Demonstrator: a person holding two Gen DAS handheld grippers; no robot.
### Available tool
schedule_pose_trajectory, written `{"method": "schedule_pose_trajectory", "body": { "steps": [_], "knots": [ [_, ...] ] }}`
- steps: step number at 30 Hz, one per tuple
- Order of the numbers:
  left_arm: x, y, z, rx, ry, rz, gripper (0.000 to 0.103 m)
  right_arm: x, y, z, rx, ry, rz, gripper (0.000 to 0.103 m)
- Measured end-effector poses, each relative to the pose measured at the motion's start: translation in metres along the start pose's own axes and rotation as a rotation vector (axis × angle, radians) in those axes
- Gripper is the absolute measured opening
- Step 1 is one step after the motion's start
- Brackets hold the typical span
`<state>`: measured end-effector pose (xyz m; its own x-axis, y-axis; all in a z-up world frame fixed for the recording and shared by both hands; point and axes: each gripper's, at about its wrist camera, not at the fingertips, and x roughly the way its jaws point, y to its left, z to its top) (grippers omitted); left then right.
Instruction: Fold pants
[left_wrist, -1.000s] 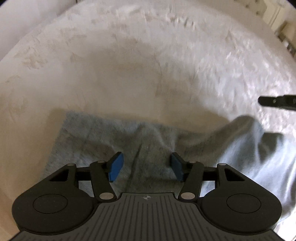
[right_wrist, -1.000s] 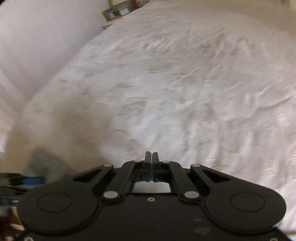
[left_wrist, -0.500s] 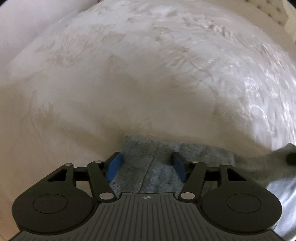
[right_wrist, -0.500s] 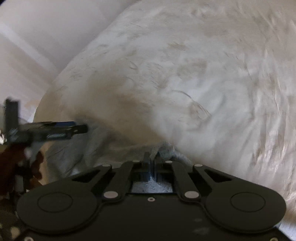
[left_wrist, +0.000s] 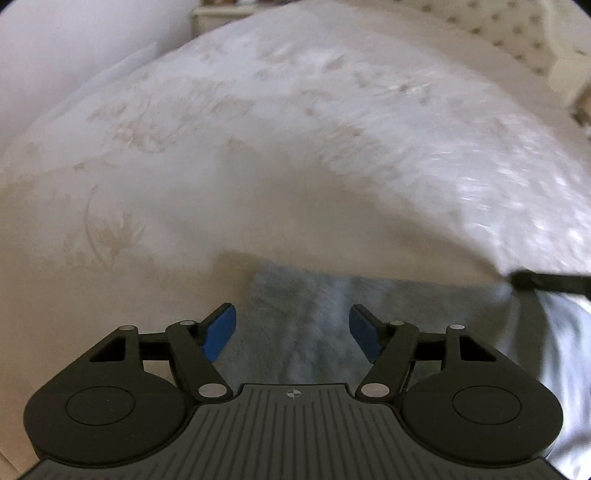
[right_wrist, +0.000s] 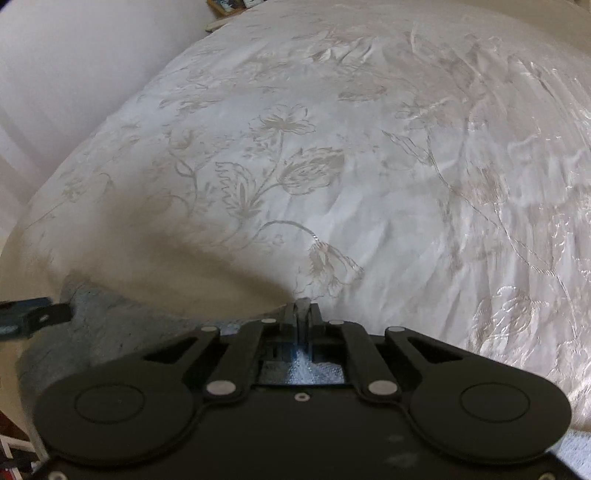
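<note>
The grey pants (left_wrist: 306, 328) lie on a white floral bedspread (left_wrist: 295, 147) at the near edge of the bed. My left gripper (left_wrist: 291, 326) is open, its blue pads on either side of the pants' corner, just above the cloth. My right gripper (right_wrist: 302, 314) is shut on a pinch of the grey pants (right_wrist: 96, 332), which stretch leftward from it. The right gripper's tip shows in the left wrist view (left_wrist: 546, 282) at the far right, on the cloth's edge. The left gripper's tip shows in the right wrist view (right_wrist: 33, 315) at the far left.
The bedspread (right_wrist: 332, 166) fills most of both views. A tufted headboard (left_wrist: 517, 40) stands at the back right. A nightstand (left_wrist: 221, 14) and a white wall (right_wrist: 55, 55) are at the back left. The bed's left edge drops off beside the pants.
The right gripper has taken hold of the pants' edge and pulled it taut. The left gripper has shifted toward the pants' left corner, still open.
</note>
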<state>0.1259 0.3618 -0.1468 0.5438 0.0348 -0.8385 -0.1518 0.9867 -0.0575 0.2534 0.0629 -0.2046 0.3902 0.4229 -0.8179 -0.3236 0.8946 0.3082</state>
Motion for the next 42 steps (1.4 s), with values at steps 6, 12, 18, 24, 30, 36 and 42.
{"method": "schedule_pose_trajectory", "body": {
  "steps": [6,12,18,24,30,36,42],
  "knots": [
    [-0.008,-0.012,-0.053,0.221,0.09,0.009,0.067,0.011,0.004,-0.001,-0.015,0.008,-0.043,0.006],
    [-0.016,-0.002,-0.056,0.248,0.094,0.04,0.067,0.023,0.005,0.003,0.006,0.01,-0.076,0.014],
    [-0.034,-0.016,-0.02,0.218,-0.02,0.011,0.067,-0.014,0.017,0.004,0.02,-0.128,-0.128,0.028],
    [-0.02,-0.06,-0.018,0.282,-0.007,-0.101,0.067,-0.059,0.025,-0.039,0.063,-0.146,-0.114,0.028],
    [0.016,-0.075,-0.041,0.363,0.099,-0.044,0.068,-0.058,0.027,-0.122,0.02,0.056,-0.212,0.029],
    [0.021,-0.061,-0.045,0.332,0.142,-0.014,0.068,-0.07,0.02,-0.177,0.065,0.152,-0.229,0.028],
    [0.004,-0.082,-0.032,0.343,0.077,-0.066,0.067,-0.09,0.007,-0.157,0.111,0.059,-0.223,0.031]
  ]
}}
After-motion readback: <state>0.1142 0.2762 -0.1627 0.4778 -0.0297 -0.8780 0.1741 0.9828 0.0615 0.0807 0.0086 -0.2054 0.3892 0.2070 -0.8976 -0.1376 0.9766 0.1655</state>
